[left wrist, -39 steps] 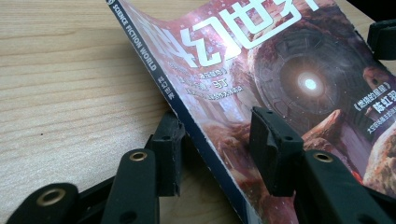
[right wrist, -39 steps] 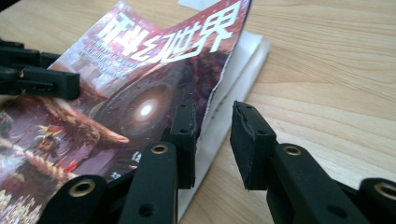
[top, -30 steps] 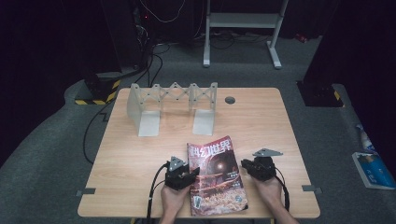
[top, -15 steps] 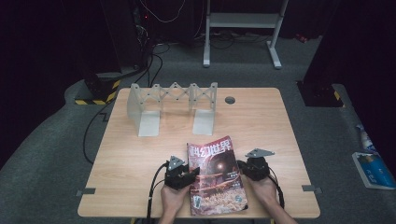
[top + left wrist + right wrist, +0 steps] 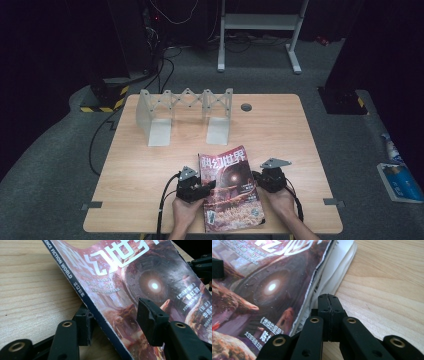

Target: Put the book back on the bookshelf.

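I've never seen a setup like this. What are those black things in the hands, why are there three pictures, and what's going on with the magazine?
A person sits at a wooden table and holds a hand-worked tool in each hand, each with two black jaws that pinch. One picture comes from a camera above the table; the other two come from cameras riding on the tools, looking along their jaws.

On the table lie a magazine and, farther back, a pale folding rack.

The left gripper straddles the magazine's spine edge, one jaw under and one above the cover; its jaws have just been opening, so the pads do not press. The right gripper is shut, with nothing between its jaws, its tip beside the magazine's page edge.
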Tool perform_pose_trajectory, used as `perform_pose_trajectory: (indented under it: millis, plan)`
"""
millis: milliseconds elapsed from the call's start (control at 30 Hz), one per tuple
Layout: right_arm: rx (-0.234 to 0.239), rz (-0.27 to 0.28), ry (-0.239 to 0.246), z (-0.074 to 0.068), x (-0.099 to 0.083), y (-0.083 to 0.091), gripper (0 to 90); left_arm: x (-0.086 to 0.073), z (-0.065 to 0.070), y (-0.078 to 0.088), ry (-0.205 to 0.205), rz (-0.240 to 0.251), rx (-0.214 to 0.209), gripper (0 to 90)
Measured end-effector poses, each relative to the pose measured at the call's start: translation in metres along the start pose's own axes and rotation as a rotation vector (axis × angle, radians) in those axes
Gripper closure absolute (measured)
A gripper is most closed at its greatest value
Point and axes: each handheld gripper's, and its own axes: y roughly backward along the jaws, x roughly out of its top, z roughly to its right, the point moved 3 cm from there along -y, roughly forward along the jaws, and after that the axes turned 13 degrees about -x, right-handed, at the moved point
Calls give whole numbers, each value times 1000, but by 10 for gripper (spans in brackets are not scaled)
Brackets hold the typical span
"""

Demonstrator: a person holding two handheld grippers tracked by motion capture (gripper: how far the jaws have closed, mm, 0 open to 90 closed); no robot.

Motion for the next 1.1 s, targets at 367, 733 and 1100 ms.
perform_pose_trajectory:
  millis: [367, 733, 1100]
  plan:
    - [16, 9, 23, -5, 1, -2, 897, 1, 1, -1, 3, 5, -24, 361]
    - [47, 17, 53, -21, 4, -6, 897, 1, 1, -2, 3, 3, -27, 352]
    - [80, 38, 32, -28, 6, -8, 897, 1, 2, -2, -4, -5, -41, 351]
